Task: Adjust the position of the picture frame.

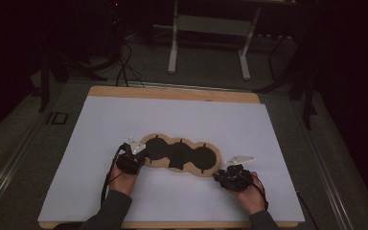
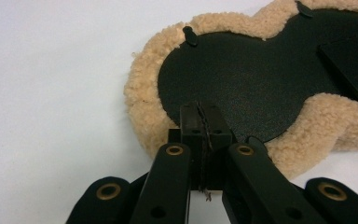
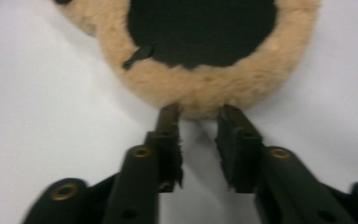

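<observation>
A long, lobed fleece pad, tan and woolly round the rim with a black face on top, lies flat on the white table a little toward six o'clock from the table's middle, its length running from nine o'clock to three o'clock. At the pad's nine o'clock end the left gripper is clenched on the pad's edge: in the left gripper view the jaws meet tight together over the black face where it joins the woolly rim. At the pad's four o'clock end the right gripper has its jaws partly apart, with a gap between them; in the right gripper view the tips reach the fleece rim at the pad's round end, and whether they pinch it is hard to tell. Small black tabs stick out across the rim.
</observation>
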Available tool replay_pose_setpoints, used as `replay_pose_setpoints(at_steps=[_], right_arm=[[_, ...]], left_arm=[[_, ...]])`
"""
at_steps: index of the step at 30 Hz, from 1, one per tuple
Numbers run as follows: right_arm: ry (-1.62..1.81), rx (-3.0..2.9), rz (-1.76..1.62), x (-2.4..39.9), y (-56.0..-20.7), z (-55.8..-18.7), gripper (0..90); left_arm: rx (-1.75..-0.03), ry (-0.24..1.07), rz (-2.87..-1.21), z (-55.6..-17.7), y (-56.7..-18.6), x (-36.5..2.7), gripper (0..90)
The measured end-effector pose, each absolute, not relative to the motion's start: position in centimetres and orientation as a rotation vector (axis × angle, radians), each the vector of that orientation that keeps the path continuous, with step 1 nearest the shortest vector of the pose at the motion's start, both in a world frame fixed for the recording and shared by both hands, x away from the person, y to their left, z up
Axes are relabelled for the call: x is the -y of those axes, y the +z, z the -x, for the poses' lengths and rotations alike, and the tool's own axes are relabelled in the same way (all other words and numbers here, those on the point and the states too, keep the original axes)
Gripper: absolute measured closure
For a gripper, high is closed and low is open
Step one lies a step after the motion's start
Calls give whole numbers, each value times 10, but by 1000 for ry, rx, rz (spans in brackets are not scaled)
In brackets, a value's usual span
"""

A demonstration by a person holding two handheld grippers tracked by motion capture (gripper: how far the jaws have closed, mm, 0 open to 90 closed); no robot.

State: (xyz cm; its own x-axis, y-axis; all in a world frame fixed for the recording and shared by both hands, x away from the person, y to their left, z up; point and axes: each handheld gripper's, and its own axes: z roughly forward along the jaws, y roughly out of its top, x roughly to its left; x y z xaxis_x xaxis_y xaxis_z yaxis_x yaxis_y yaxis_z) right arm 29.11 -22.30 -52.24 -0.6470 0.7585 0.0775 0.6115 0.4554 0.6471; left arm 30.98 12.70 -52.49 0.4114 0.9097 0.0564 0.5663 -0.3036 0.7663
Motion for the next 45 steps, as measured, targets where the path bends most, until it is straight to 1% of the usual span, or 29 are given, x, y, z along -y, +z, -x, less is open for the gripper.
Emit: replay_pose_setpoints(at_steps=[3,5,9,16,30,35,42,45], right_arm=[[920,-2475,-1171,218,-523,-289,828],[911,-2472,-1186,217,-523,-290,861],[914,-2479,-1197,217,-522,-288,892],[892,-2488,-1184,206,-525,-286,897],[882,-2410,-1226,206,-526,-294,897],[882,-2399,-1231,207,-526,-299,896],[879,-2395,-1225,207,-527,-303,896],[878,-2388,-1227,208,-527,-305,896]], left_arm=[[-1251,649,-1987,-309,-525,-127,900],[-1250,644,-1982,-309,-526,-128,900],[-1246,644,-1983,-309,-526,-128,900],[-1247,653,-1973,-308,-527,-128,900],[-1240,632,-1972,-305,-526,-129,899],[-1227,611,-1978,-303,-524,-131,867],[-1229,606,-1982,-299,-521,-135,851],[-1213,595,-1986,-297,-519,-136,818]])
